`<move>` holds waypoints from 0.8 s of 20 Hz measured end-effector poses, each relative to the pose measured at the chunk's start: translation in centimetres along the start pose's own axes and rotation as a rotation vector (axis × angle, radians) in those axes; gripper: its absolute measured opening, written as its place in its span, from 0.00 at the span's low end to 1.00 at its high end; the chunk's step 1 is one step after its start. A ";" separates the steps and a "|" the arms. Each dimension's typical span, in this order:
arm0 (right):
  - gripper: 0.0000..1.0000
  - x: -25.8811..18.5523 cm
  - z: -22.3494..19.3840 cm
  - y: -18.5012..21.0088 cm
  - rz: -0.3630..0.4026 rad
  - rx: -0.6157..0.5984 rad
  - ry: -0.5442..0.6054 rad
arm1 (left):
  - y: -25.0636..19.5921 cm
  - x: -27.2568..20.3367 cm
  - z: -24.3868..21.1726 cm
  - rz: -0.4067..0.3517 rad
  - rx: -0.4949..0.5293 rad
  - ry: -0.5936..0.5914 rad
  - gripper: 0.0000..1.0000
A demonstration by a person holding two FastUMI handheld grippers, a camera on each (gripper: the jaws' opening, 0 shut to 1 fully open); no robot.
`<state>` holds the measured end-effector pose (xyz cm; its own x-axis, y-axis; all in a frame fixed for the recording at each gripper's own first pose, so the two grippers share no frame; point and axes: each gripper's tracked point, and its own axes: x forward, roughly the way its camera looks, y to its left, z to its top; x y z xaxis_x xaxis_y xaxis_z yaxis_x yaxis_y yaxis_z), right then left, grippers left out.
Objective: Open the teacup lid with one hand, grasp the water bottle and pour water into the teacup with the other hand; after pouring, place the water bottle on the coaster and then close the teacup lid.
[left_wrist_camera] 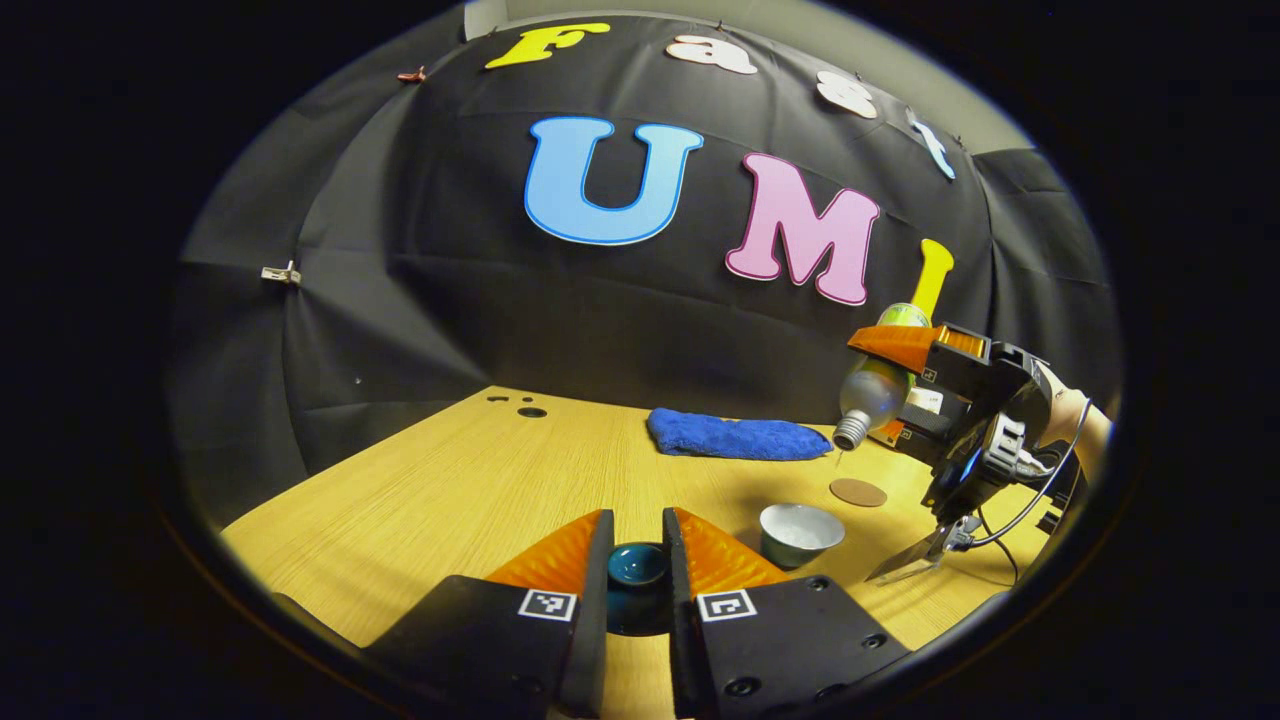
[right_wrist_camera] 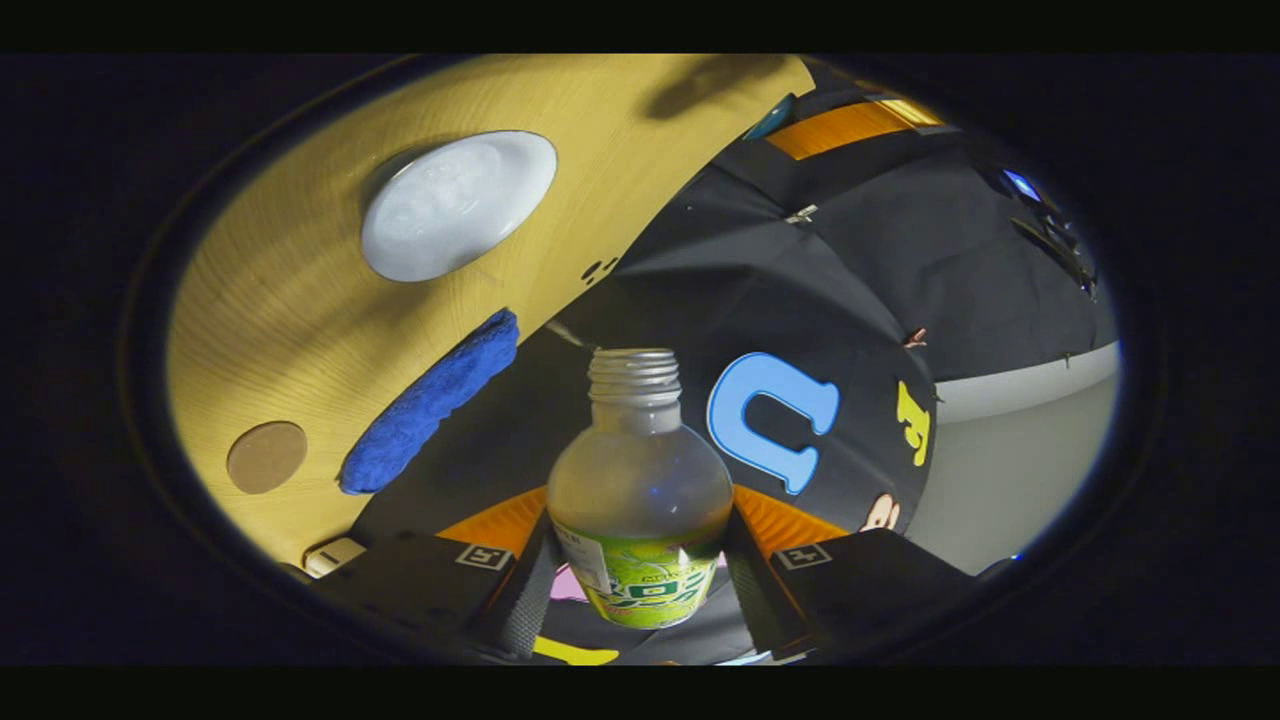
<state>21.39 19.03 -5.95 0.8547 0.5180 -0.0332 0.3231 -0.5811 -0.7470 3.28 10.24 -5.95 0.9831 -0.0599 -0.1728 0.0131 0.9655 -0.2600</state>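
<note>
On my wooden table [left_wrist_camera: 430, 480]: blue towel [left_wrist_camera: 735, 437] far; right gripper [right_wrist_camera: 640, 560] clamped on the tilted water bottle [right_wrist_camera: 640, 490], mouth above the open teacup [left_wrist_camera: 800, 533]; left gripper [left_wrist_camera: 638, 570] clamped on the teacup lid [left_wrist_camera: 637, 565] near; coaster [left_wrist_camera: 858, 492] right.

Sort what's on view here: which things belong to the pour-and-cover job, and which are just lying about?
Job: teacup, open; teacup lid in the left gripper; water bottle, tipped, in the right gripper; coaster, bare.
Lying about: blue cloth on the table.
</note>
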 end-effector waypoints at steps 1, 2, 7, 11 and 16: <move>0.80 0.0 0.1 -0.1 0.000 0.003 0.000 | 0.1 -0.1 0.0 0.002 0.001 -0.001 0.29; 0.80 -0.1 0.0 -0.1 0.000 0.011 0.002 | 0.1 -0.2 0.0 0.003 0.001 -0.002 0.30; 0.79 -0.3 0.0 -0.2 0.002 0.021 0.003 | -0.4 -0.4 0.1 -0.001 0.006 -0.005 0.33; 0.80 -0.6 0.3 0.0 0.009 0.038 0.002 | -0.7 -0.7 0.2 -0.005 0.016 -0.011 0.29; 0.80 -1.3 0.3 2.5 0.064 0.229 0.033 | -0.9 -1.2 0.8 -0.003 0.030 -0.027 0.30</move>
<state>21.00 17.08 -7.98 0.8844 0.4619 -0.0666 0.1703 -0.4525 -0.8754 2.28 9.64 -4.73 0.9876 -0.0564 -0.1466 0.0212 0.9725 -0.2317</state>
